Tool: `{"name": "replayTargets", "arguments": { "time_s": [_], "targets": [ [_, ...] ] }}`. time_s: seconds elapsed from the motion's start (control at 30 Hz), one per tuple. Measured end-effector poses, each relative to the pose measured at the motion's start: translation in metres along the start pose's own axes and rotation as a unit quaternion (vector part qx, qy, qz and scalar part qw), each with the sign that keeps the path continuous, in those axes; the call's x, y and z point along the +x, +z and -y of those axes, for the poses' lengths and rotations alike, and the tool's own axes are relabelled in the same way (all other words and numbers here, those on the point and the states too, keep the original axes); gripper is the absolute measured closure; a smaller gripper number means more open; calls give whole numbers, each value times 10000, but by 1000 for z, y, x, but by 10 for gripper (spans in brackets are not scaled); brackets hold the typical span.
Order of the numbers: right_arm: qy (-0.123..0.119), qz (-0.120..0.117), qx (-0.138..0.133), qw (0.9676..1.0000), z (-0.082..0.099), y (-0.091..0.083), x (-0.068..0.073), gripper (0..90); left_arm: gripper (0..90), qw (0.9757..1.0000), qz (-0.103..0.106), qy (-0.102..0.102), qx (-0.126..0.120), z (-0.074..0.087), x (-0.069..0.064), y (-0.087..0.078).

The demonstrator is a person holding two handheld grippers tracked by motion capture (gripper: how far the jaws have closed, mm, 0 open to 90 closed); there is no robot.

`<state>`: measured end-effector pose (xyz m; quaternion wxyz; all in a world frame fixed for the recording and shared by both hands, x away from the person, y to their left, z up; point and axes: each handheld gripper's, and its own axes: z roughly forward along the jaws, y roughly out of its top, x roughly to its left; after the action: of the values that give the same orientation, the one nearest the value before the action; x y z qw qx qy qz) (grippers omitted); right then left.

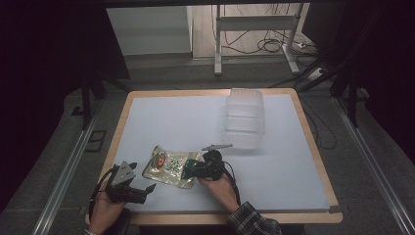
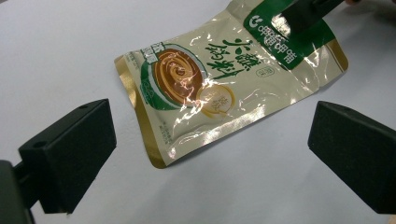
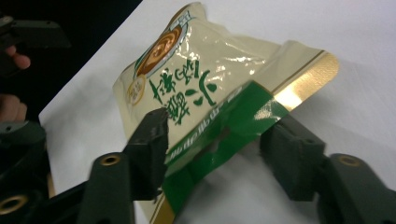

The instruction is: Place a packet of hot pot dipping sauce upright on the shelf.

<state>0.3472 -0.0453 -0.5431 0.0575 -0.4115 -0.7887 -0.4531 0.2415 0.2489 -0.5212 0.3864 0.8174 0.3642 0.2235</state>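
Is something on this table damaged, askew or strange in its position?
Nothing looks damaged or spilled. The glossy cream-and-green foil pouch lies at a slant to the table edge, and its green end is lifted between the jaws of the right hand-held gripper.

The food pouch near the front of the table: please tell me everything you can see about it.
The food pouch is a flat, glossy foil-like sachet, cream with gold edges, a green band at one end, green characters and a picture of a brown bowl of food. It looks sealed and creased. It lies on the white table, with its green end lifted slightly. The right gripper has a jaw on each side of that end; the left gripper is open, apart from it.
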Motion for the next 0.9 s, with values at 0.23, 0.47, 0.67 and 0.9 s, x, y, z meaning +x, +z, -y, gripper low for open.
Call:
{"name": "replayTargets", "arguments": {
  "time_s": [0.23,0.47,0.67,0.9],
  "targets": [
    [-53,202,21,9998,-2,10,4,665,8,10000,-4,20,1,0,0,0],
    [104,158,8,9998,-5,12,6,889,9,10000,-16,39,12,0,0,0],
    [167,-100,-20,9998,-13,4,8,895,9,10000,-54,32,-20,0,1,-1],
    [-59,-277,-165,9995,-30,-10,18,895,9,10000,-69,-1,-57,0,2,-3]
  ]
}}
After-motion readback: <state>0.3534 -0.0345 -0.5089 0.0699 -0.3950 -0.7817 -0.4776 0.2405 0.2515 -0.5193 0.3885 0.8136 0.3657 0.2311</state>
